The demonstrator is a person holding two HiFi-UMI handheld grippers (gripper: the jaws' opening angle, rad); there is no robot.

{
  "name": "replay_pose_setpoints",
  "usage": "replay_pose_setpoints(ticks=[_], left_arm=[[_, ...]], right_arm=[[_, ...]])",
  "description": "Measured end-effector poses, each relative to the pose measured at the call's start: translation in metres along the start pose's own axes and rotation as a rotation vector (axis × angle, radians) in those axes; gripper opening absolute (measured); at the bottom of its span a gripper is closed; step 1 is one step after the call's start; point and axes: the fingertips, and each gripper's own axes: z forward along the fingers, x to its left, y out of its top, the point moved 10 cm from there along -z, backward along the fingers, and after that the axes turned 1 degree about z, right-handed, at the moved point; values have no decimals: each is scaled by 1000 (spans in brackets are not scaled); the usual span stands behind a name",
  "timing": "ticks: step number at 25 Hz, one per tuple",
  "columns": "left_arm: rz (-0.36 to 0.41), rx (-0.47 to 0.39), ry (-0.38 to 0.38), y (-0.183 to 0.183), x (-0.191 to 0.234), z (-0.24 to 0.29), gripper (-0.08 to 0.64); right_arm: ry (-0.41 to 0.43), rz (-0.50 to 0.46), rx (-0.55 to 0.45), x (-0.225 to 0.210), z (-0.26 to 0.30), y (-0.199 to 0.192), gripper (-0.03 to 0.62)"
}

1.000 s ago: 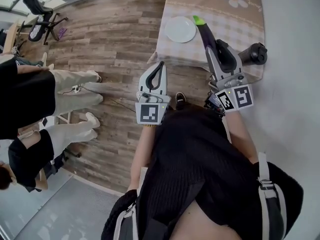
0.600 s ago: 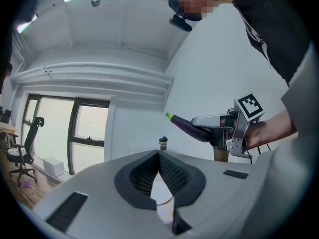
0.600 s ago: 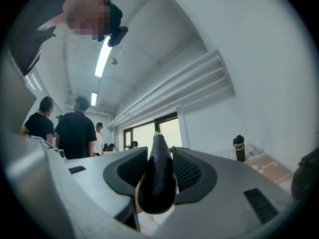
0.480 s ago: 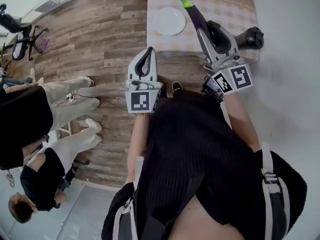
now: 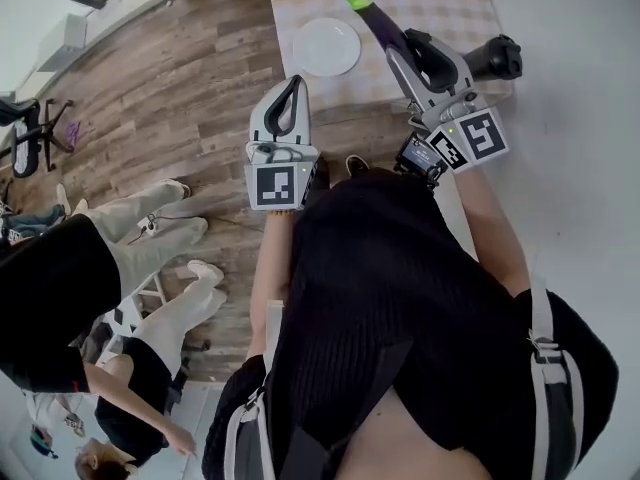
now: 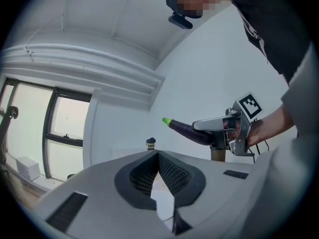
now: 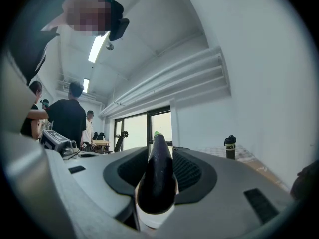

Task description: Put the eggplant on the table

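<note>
Gripping the eggplant (image 5: 372, 18) by its thick purple end, the right gripper (image 5: 408, 53) has both jaws pressed against the vegetable's sides, and the green-tipped end juts out past the fingertips. Seen from the head view, the eggplant lies over the near part of the table (image 5: 455, 3), which is covered in a checked cloth, and sits just right of a white plate (image 5: 326, 46) without touching it. From the left gripper view the eggplant (image 6: 187, 129) is roughly level and in the air; no view shows whether it touches the cloth. The left gripper (image 5: 297, 80) has its jaws drawn together at the tips with nothing between them, and it hangs over the wooden floor (image 5: 180, 88) just short of the table's near left corner. A black object (image 5: 497, 58) rests at the table's right edge, close beside the right gripper. A small dark bottle (image 7: 230, 147) stands farther along the table. Other people (image 5: 150, 238) stand on the floor to the left.
</note>
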Motion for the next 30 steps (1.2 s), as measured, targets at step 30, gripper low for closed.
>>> replay_pose_setpoints(ticks=[30], left_arm=[[-21,45,-272,-35,69,36,2]], right_arm=[[-148,-97,93,10,53,-35,161]])
